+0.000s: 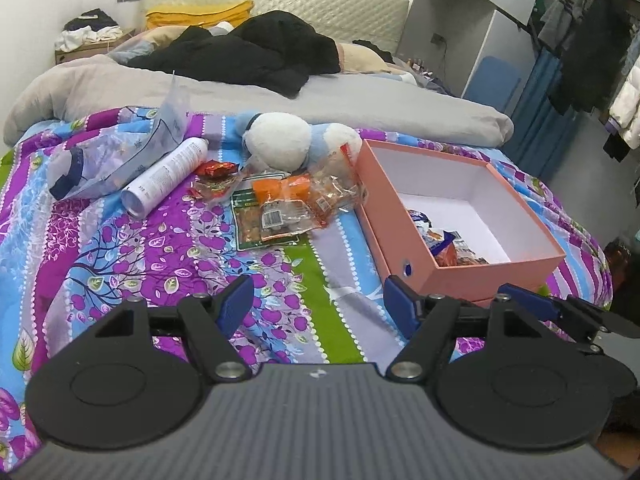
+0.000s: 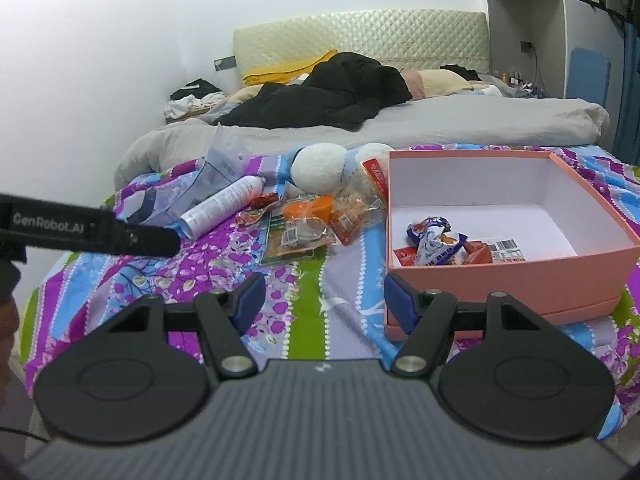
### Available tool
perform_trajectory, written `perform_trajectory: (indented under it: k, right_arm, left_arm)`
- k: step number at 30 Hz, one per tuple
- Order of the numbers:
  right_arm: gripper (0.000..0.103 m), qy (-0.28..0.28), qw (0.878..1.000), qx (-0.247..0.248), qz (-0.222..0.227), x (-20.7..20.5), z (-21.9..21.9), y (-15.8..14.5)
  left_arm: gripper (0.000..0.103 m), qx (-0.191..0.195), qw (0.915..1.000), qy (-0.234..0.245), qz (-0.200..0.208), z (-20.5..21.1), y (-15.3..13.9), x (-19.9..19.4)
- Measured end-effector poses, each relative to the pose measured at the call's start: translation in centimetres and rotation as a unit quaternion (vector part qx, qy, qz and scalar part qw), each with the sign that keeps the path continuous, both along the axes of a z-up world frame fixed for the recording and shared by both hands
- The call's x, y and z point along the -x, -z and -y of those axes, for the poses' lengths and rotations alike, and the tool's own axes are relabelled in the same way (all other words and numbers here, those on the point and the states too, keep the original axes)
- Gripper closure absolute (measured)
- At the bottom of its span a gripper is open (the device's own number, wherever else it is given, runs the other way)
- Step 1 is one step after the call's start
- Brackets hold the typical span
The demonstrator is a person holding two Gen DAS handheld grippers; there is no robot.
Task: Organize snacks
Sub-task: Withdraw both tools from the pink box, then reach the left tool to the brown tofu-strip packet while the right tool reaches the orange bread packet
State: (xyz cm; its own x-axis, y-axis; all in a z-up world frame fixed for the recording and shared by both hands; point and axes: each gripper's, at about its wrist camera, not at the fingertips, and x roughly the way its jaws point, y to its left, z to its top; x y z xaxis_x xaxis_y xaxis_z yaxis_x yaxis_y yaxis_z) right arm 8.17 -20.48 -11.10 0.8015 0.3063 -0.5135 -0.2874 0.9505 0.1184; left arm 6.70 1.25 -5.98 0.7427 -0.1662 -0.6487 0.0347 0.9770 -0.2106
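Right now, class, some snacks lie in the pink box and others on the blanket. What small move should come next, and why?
Probably reach the left tool, open and empty, forward to the snack pile; those packets lie outside the pink box.

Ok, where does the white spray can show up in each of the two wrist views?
Left wrist view: the white spray can lies tilted on the floral bedspread at centre-left, left of the snack pile.
Right wrist view: the can lies left of centre, just above the tip of the other claw's black finger.
Shared landmark: the pink box, right of the snacks in both.
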Motion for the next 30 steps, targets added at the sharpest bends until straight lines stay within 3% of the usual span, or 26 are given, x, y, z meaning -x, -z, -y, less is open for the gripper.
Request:
perform_trajectory:
  k: [21, 30]
  right_arm:
    - [0.035, -0.009, 1.0, 0.022, -0.004, -5.5, -3.1, 2.1]
    - [0.036, -0.012, 1.0, 0.02, -0.01, -8.3, -4.7, 3.1]
  left_arm:
    - [0.027, 0.011, 0.9994, -0.024, -0.023, -3.3, 3.1, -6.8]
    - [0.027, -0.005, 0.9983, -0.035, -0.045, -5.0, 5.4, -10.0]
